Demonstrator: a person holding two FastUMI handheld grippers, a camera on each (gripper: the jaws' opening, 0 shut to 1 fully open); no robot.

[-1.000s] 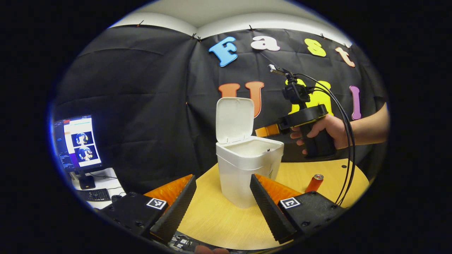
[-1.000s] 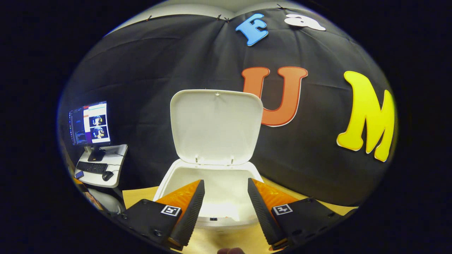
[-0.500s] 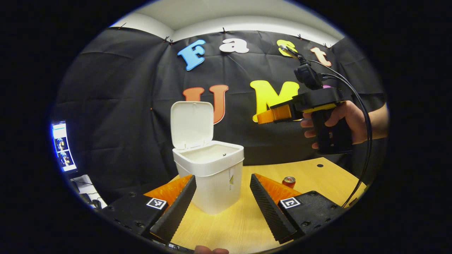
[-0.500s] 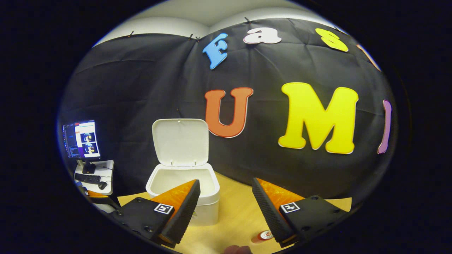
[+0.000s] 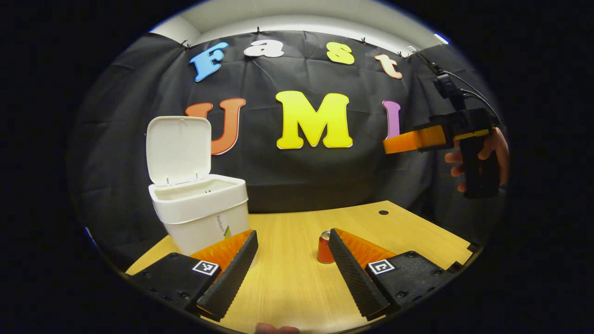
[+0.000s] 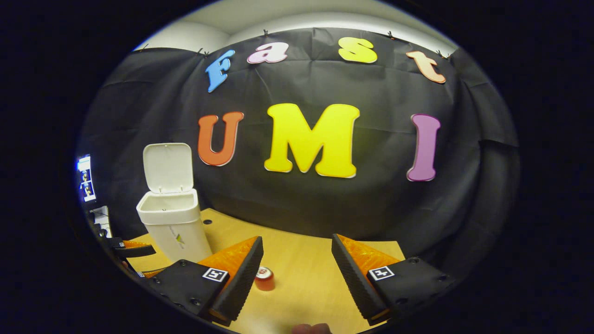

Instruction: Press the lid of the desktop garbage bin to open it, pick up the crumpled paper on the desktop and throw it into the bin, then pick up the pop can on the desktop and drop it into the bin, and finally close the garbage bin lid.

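Now the pop can (image 6: 265, 278) is standing upright on the desk (image 6: 301, 260), just ahead of the right claw (image 6: 297, 273) and slightly to its left, nearer than to the left claw (image 5: 293, 266). Both claws are released, grasping nothing.

I'm working in a recording booth inside a lab or office: black cloth (image 6: 325, 204) pinned up as a wall, a wooden counter (image 5: 297, 278) in front of it, and a lit monitor (image 6: 86, 178) off to the side.
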